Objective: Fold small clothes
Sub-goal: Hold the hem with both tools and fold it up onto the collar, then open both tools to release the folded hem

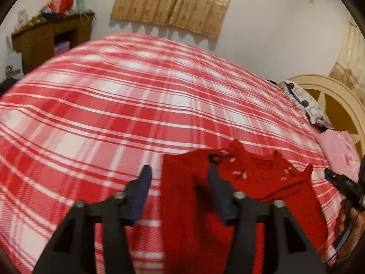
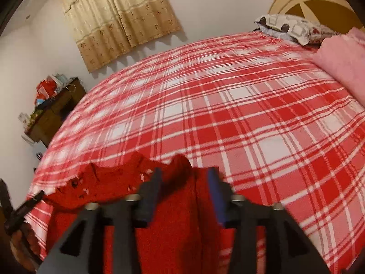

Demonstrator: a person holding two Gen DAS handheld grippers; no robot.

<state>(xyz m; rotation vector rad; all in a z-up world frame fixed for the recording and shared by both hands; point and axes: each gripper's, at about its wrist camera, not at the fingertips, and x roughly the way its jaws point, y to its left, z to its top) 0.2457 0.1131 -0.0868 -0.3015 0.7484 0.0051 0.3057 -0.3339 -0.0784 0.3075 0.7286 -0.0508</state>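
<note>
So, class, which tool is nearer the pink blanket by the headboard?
Right. The right tool is over the red garment, on the side towards the pink blanket; the left tool is over its opposite edge, farther away.

Illumination is warm, even indoor light. The beige patterned curtain (image 1: 173, 2) casts soft scalloped shadows on the white wall (image 1: 269, 34) below its hem. Both views show motion blur, strongest on the red-and-white plaid bedspread (image 1: 102, 105). Fisheye distortion bulges the bed; dark vignetting fills the corners.
</note>
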